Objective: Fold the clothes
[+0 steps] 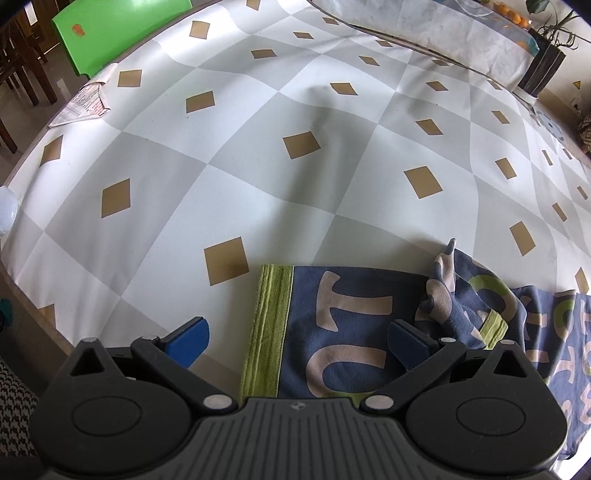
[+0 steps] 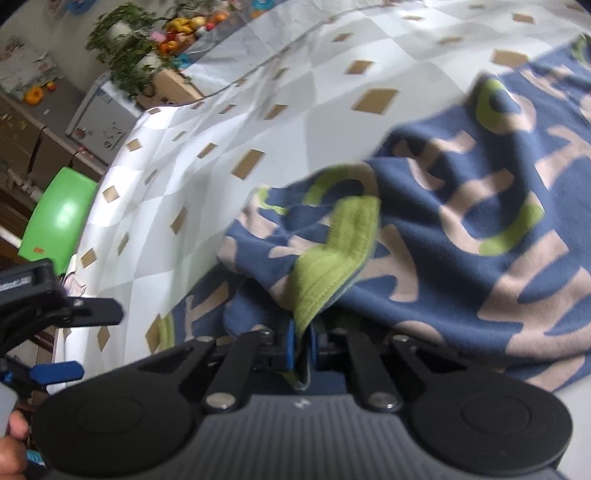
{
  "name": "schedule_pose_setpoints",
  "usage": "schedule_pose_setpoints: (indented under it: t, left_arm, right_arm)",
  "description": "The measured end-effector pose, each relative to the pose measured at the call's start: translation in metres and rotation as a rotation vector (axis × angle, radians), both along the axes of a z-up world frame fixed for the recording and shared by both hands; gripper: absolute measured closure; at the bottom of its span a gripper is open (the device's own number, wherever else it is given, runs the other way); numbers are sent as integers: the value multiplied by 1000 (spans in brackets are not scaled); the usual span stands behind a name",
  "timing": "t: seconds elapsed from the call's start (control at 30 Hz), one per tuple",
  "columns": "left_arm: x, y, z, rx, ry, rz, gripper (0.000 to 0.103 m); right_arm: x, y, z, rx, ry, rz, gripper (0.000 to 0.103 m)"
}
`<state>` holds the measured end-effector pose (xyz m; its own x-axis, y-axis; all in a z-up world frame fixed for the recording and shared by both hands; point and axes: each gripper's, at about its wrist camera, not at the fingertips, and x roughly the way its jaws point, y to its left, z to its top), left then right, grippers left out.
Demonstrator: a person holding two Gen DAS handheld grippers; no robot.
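**Green cuff pinched on the right, left jaws spread over the garment's edge**

The right gripper is seen pressed together on the green cuff of the garment, the ribbed band being trapped between its blue pads. From the pinch the cuff is drawn up and forward, and folds of blue cloth are bunched just behind it. The rest of the garment, blue with pale and green letters, is spread to the right over the tablecloth. The view is blurred.

The left gripper is held spread wide, nothing being gripped. Its left pad is over bare tablecloth; its right pad is over the blue cloth. Between them lies the garment's flat part, edged on the left by a green ribbed band. A rumpled fold is raised just right of the right pad, and more cloth is laid out beyond it.

The garment is thus at the table's near edge. Farther off, a green chair is set at the far left edge, and printed paper lies near it. A potted plant is placed at the far right.
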<state>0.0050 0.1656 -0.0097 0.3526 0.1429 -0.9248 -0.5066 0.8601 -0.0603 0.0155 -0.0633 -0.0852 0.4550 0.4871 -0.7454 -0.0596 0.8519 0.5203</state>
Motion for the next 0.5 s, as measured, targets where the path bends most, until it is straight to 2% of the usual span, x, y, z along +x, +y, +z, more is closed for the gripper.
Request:
schedule_pose_setpoints:
  t: [0.2,0.5]
  left_arm:
    - [-3,8,1,-2,-6,43,0]
    - [-11,26,14,8,-71,113,0]
  right_arm:
    - [-2,4,37,27,-123,72,97]
    - [1,18,112,142,-291,174,97]
